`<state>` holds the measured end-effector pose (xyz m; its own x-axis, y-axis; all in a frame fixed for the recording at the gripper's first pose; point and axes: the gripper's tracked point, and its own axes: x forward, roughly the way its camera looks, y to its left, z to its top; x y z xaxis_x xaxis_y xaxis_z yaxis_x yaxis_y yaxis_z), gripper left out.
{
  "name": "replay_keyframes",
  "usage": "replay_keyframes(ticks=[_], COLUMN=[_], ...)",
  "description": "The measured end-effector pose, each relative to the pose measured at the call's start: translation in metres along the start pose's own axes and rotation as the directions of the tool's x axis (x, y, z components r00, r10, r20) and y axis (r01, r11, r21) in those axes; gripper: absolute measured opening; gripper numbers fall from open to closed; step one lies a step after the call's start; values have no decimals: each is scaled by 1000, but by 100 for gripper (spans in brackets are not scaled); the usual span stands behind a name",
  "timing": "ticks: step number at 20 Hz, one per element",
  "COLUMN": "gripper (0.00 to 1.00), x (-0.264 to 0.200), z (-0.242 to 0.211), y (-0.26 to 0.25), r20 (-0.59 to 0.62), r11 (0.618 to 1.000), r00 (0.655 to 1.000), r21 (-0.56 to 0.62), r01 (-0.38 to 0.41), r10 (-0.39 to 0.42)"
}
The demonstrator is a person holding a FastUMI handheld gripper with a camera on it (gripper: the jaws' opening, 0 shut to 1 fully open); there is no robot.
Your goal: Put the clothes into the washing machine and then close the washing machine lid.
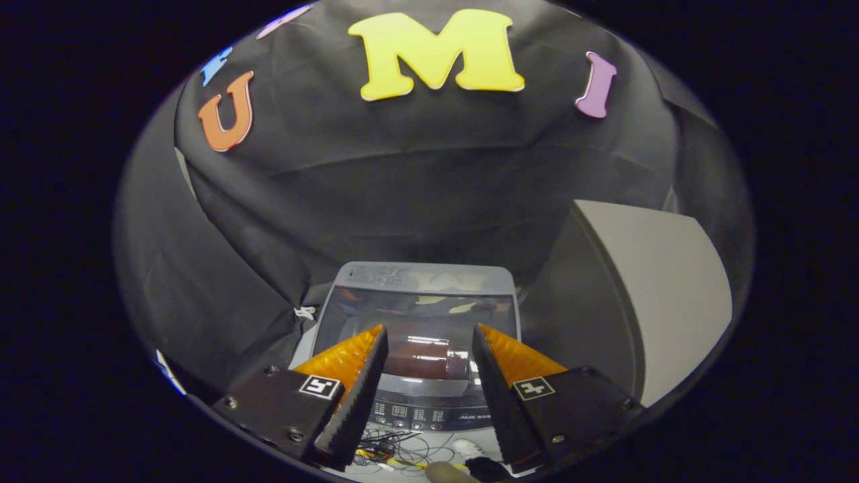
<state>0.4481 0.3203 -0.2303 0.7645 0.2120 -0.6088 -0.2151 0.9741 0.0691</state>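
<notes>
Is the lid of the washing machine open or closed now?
Closed: the lid lies flat on the washing machine, below the open gripper.

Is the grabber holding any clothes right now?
No, it holds nothing. The gripper is open, its fingers spread apart in the air above the washing machine, whose lid lies shut.

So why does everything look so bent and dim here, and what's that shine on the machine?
Gripper view: the fisheye lens bows the washing machine and grey box; booth lighting is low; the closed lid mirrors its surroundings; the open hand-held gripper looms large.
</notes>
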Motion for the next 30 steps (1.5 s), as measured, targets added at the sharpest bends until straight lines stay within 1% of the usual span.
replay_keyframes(ticks=[2, 4, 7, 10, 11, 13, 14, 15, 16, 17, 18, 19, 21, 23, 24, 27, 30], gripper=[79, 80, 79, 79, 79, 79, 79, 84, 89, 94, 99, 99, 99, 99, 98, 99, 99], x=[-48, -107, -201, -301, -329, -383, -407, -427, -444, -456, -466, -478, -495, -512, -516, -536, -540], z=[4, -1, -2, -9, -10, -17, -19, -24, -27, -36, -45, -54, -71, -82, -89, -96, -106], y=[-8, -18, -33, -50, -59, -70, -82, -98, -115, -130, -138, -143, -164, -178, -183, -190, -192], r20=[72, 144, 272, 423, 469, 540, 576, 605, 632, 637, 637, 636, 628, 633, 626, 652, 656], r11=[1000, 999, 998, 996, 996, 997, 997, 995, 991, 988, 987, 988, 985, 982, 981, 982, 983], r00=[997, 989, 961, 904, 880, 839, 814, 791, 765, 756, 755, 757, 760, 751, 755, 734, 731], r21=[-7, -9, -2, -16, -12, 12, 21, 24, 42, 63, 70, 75, 84, 95, 104, 115, 120], r01=[12, 35, 59, 83, 87, 71, 78, 101, 125, 143, 142, 135, 148, 162, 167, 151, 142], r10=[-12, -33, -56, -68, -71, -66, -76, -95, -124, -150, -154, -152, -168, -185, -194, -189, -186])
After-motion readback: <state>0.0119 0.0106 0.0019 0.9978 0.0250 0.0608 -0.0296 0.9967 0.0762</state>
